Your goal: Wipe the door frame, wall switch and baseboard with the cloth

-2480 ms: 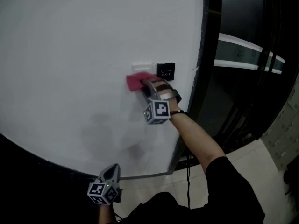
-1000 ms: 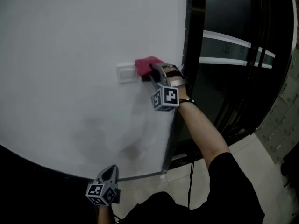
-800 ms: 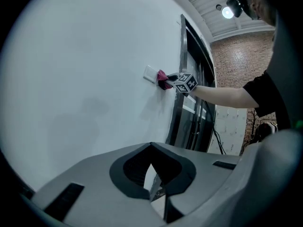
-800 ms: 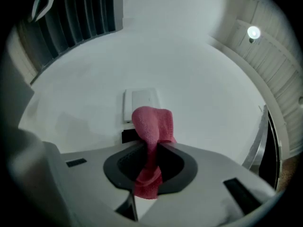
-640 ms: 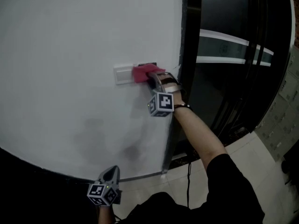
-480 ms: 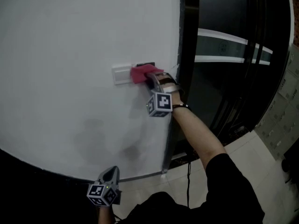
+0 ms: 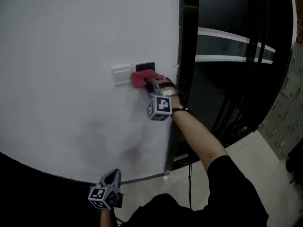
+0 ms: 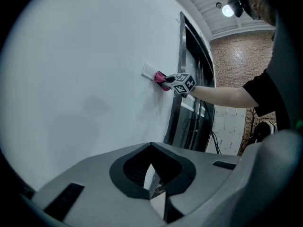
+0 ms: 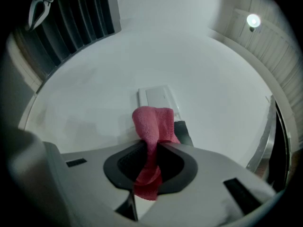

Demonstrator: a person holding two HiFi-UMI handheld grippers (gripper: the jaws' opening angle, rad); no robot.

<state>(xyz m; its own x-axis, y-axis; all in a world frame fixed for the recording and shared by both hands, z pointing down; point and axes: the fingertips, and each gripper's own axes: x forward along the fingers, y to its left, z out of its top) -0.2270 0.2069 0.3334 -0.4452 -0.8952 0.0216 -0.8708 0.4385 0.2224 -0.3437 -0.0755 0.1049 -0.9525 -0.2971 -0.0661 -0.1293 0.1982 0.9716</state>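
My right gripper (image 7: 150, 82) is shut on a red cloth (image 7: 141, 78) and holds it against the white wall. The cloth lies just under a black wall plate (image 7: 145, 66) and beside the white wall switch (image 7: 121, 74). In the right gripper view the cloth (image 9: 151, 124) bunches out of the shut jaws, with the white switch (image 9: 158, 97) above it and the black plate (image 9: 183, 130) half hidden. The black door frame (image 7: 188, 56) runs right of the hand. My left gripper (image 7: 112, 174) hangs low near the dark baseboard (image 7: 28, 167), shut and holding nothing.
A glass door with a pale stripe (image 7: 232, 46) fills the right side. A cable (image 7: 190, 174) drops to the tiled floor (image 7: 265, 164) by the foot of the frame. In the left gripper view a brick wall (image 8: 236, 51) and a ceiling lamp (image 8: 228, 10) show beyond the door.
The cloth has slid down and left off the black plate, which now shows above it. My left gripper has stayed put.
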